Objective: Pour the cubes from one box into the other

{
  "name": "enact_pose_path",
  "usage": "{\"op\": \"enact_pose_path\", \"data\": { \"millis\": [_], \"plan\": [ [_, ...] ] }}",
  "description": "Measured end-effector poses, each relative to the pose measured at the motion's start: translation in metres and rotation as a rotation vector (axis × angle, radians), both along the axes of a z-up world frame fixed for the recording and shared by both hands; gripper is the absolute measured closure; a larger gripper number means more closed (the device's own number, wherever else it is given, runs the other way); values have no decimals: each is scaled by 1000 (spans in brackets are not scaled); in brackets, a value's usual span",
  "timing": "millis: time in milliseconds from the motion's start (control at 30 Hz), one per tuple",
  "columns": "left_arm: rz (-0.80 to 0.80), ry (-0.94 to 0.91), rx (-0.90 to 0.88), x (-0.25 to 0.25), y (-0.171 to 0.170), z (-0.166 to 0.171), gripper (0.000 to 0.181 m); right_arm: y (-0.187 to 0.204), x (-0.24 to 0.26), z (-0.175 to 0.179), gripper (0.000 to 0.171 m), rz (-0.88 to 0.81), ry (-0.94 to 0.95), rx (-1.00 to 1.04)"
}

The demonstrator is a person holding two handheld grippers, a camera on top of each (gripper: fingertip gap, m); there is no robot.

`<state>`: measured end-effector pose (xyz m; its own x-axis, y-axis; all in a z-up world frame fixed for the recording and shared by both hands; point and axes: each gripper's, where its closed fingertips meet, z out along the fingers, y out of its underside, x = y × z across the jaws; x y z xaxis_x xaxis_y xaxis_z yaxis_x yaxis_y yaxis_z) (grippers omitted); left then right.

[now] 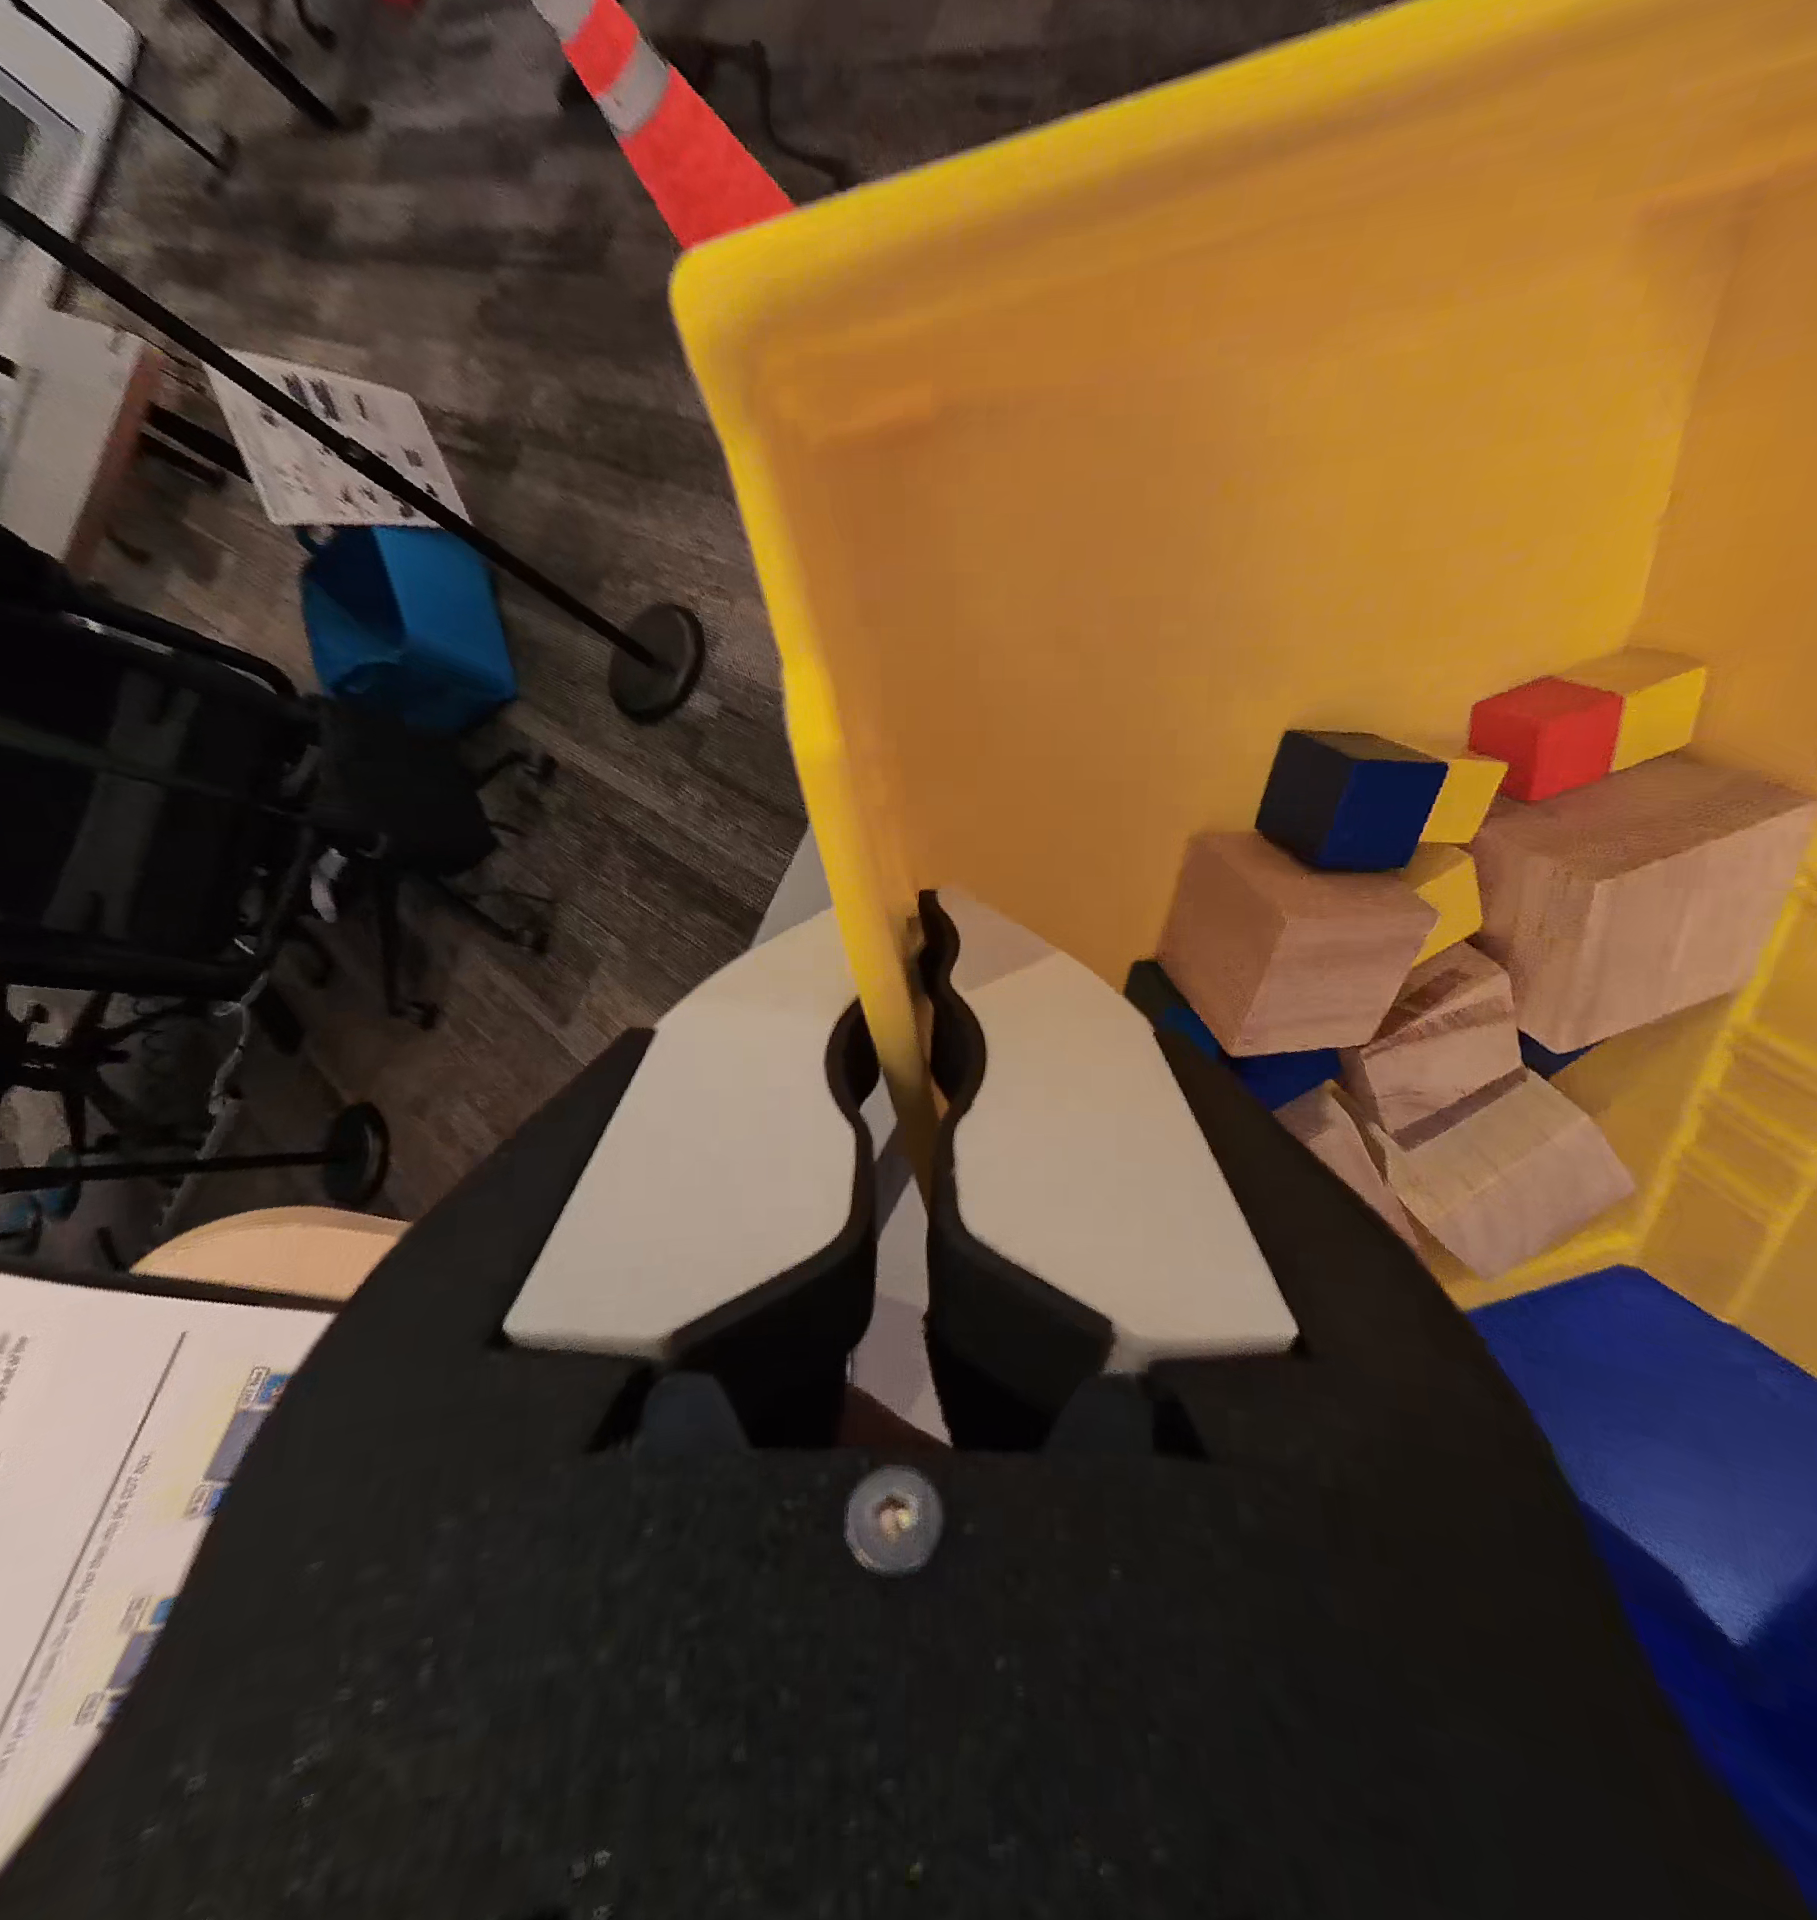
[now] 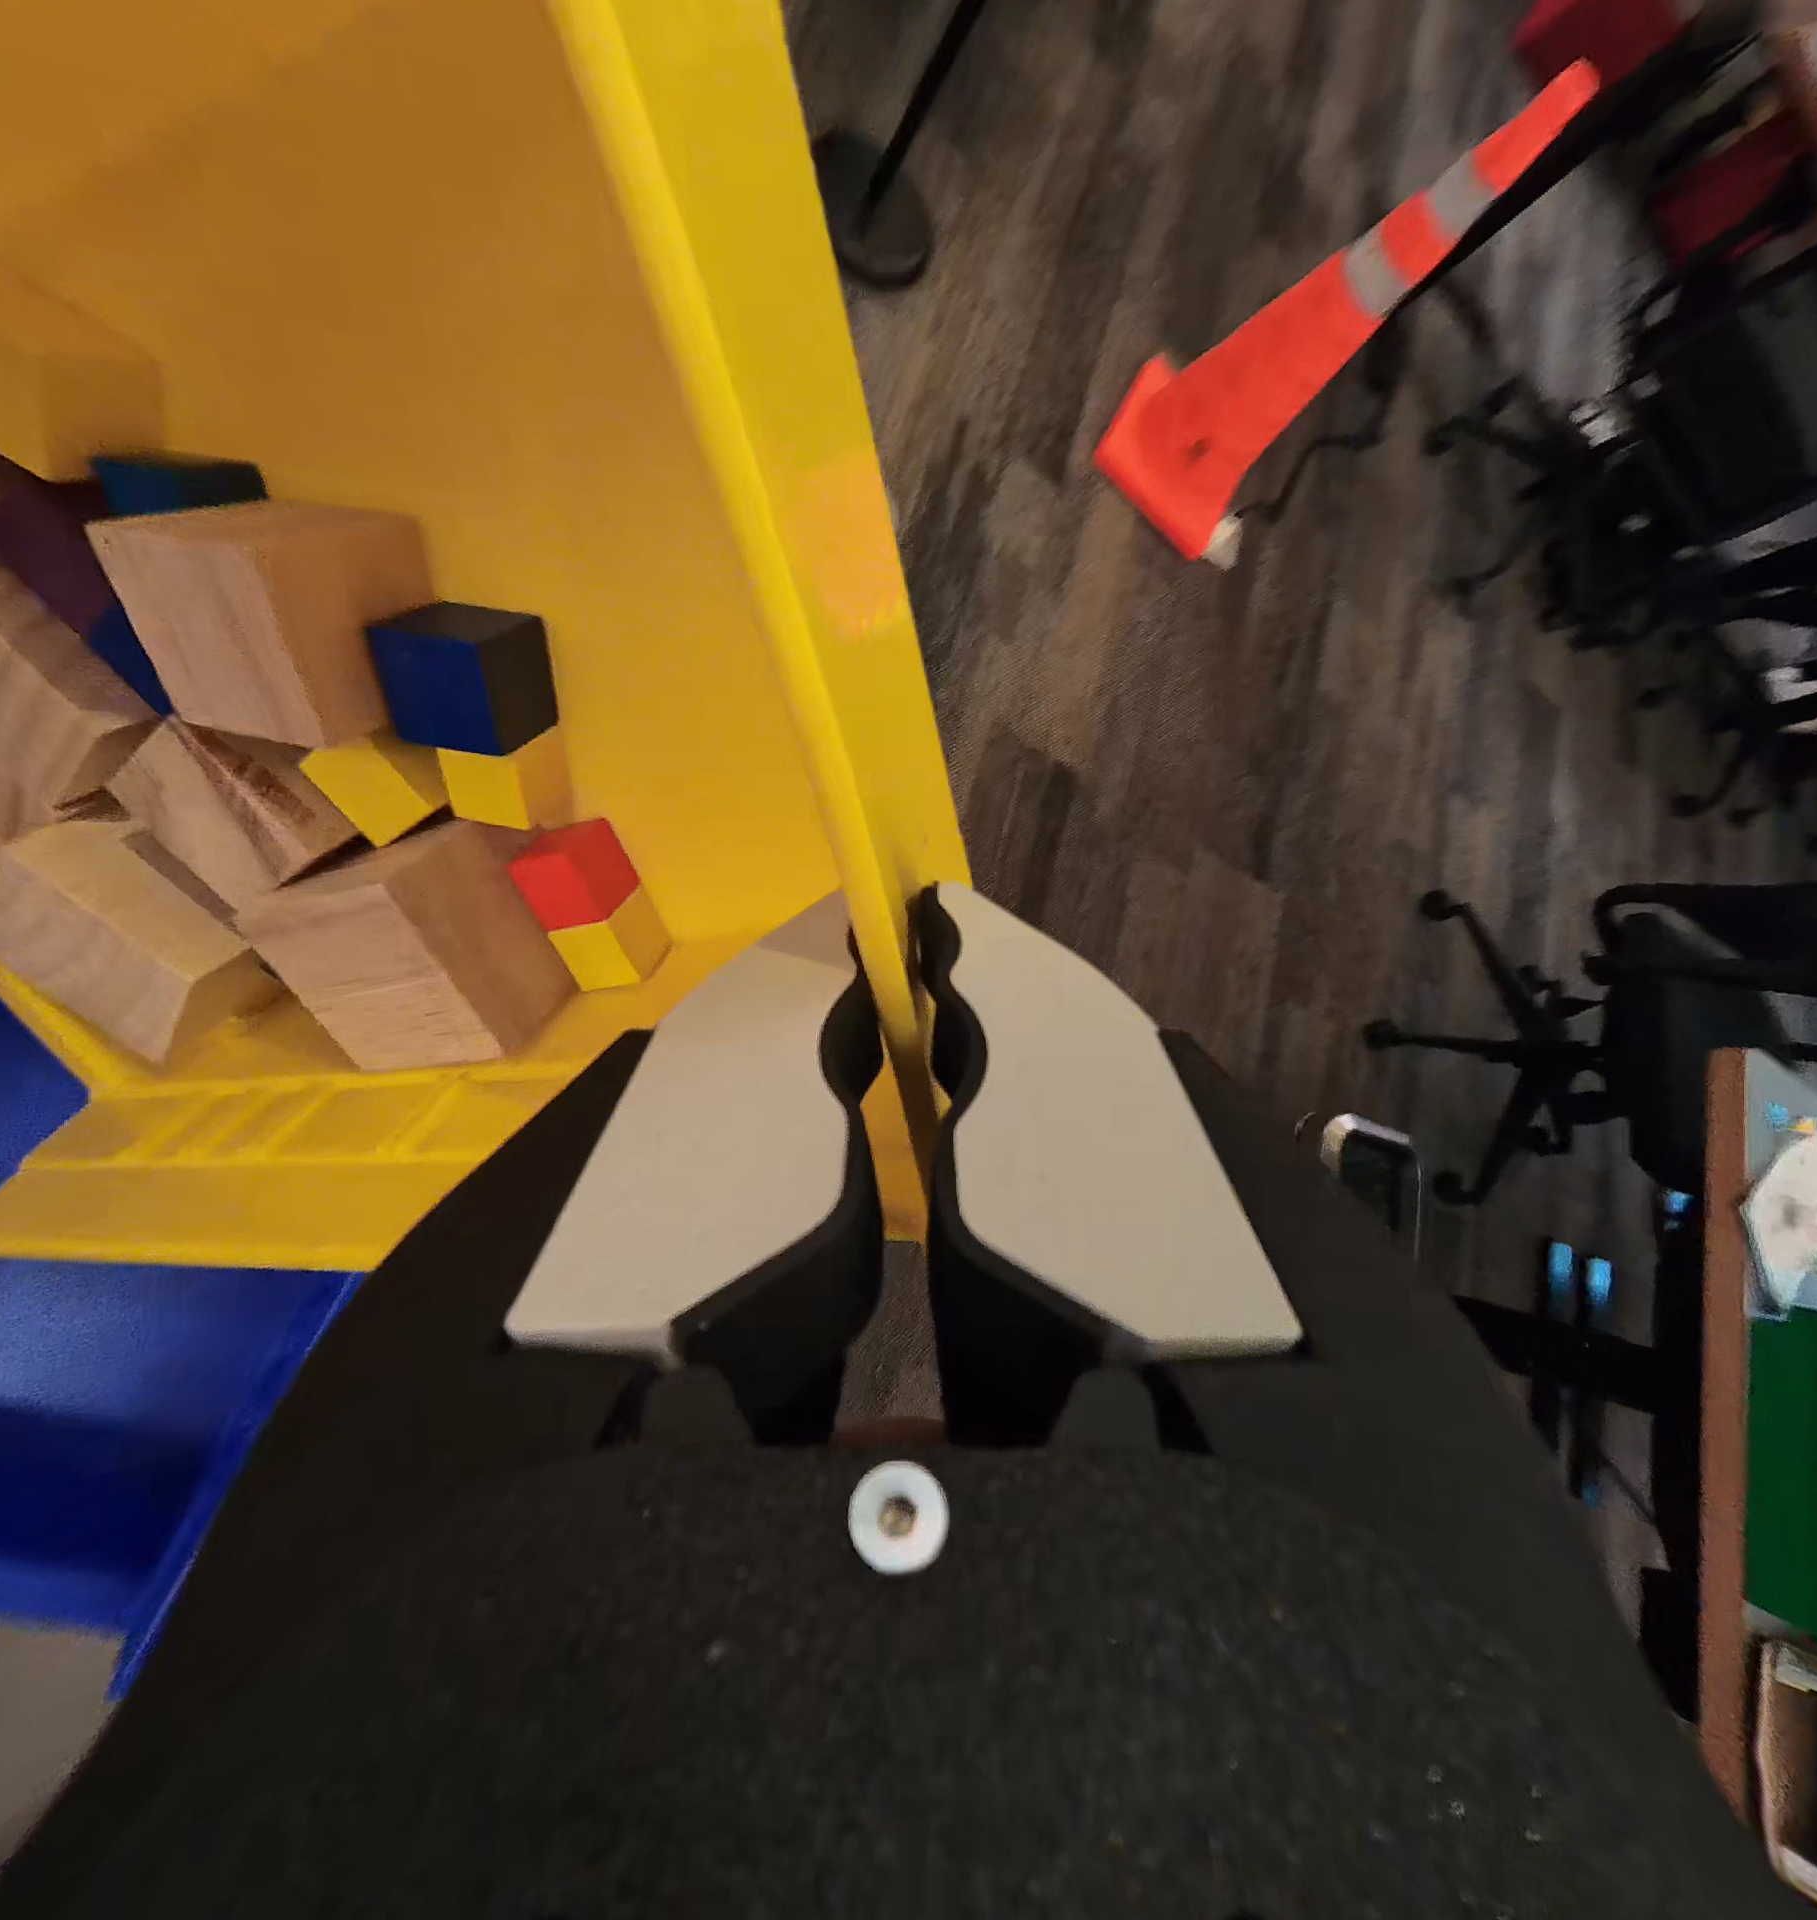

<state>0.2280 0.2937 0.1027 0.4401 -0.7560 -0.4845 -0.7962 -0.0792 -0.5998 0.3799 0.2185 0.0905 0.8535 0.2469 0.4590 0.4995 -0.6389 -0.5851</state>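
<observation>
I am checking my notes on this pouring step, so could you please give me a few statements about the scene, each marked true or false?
1. The left tool is shut on a wall of the yellow box. True.
2. The right tool is open and holds nothing. False: it is shut on the opposite wall of the box.
3. The cubes are piled at one end of the tilted yellow box. True.
4. Every cube is plain wood. False: there are also blue, yellow and red ones.
5. A blue box lies below the yellow one. True.

Grey patchy carpet [image 2: 1143,727], black office chairs [image 1: 156,831], orange cone [image 2: 1330,312].
</observation>
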Motion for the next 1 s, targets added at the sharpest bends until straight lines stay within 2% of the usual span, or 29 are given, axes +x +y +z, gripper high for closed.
{"op": "enact_pose_path", "data": {
  "millis": [233, 567, 700, 1000],
  "plan": [
    [-65, -108, 235, -2, -38, 6, 177, -47, -9, 5, 166, -100, -145, 385],
    [-111, -262, 438, -5, -88, 3, 177, -118, -28, -2, 167, -229, -261, 689],
    [-123, -279, 480, -10, -100, -6, 178, -131, -36, -15, 166, -265, -230, 744],
    [-126, -315, 582, -20, -112, -3, 177, -142, -44, -16, 167, -280, -276, 855]
  ]
}}
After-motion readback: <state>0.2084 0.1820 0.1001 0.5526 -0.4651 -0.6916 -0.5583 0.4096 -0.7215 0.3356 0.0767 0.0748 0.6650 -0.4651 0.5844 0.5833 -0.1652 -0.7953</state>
